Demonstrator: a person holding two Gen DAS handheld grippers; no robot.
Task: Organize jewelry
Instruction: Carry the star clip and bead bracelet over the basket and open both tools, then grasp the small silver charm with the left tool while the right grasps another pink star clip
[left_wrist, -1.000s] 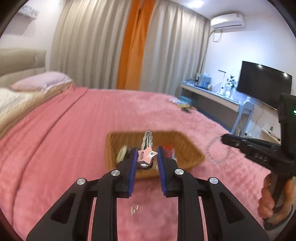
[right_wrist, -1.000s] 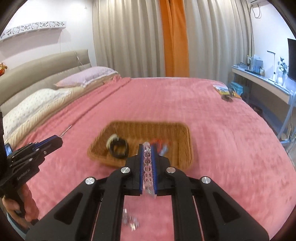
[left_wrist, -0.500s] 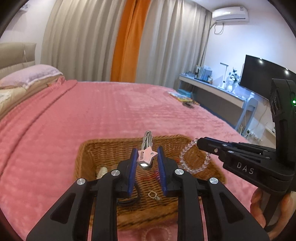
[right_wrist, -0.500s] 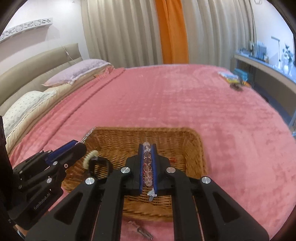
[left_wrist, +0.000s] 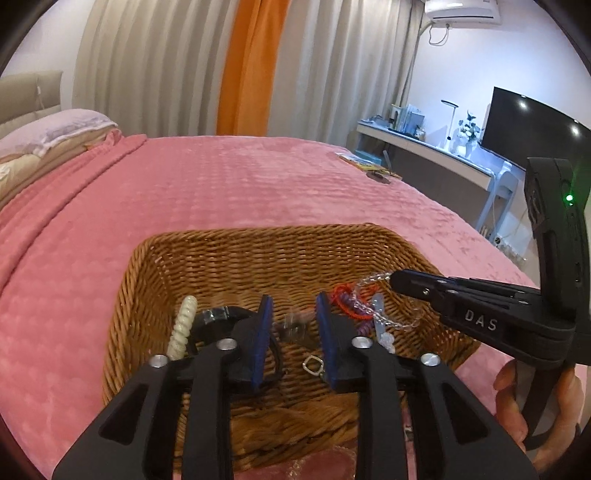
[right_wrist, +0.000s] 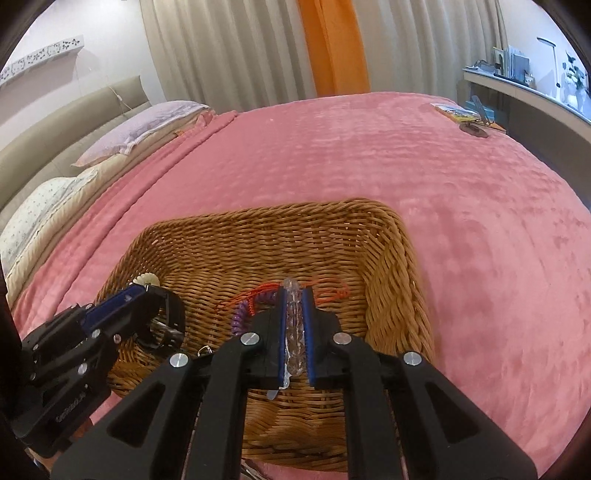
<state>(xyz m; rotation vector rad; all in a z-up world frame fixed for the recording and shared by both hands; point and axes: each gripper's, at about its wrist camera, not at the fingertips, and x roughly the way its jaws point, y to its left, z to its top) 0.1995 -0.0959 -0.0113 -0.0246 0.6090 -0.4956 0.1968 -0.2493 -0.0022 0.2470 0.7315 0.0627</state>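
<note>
Left claw (left_wrist: 291, 325) spread wide over wicker basket (left_wrist: 258, 240), blurred hair clip (left_wrist: 293, 326) dropping between pads: release over drop spot.
Right claw (right_wrist: 294, 325) pinched on clear bead bracelet (right_wrist: 293, 325), low over basket's right half, likely poised for deposit.
Basket on pink bed (right_wrist: 369, 155).

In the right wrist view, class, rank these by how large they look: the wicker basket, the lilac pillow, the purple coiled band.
1. wicker basket, by far the largest.
2. lilac pillow, though it lies farther away, so this understates it.
3. purple coiled band, smallest, partly hidden.
</note>
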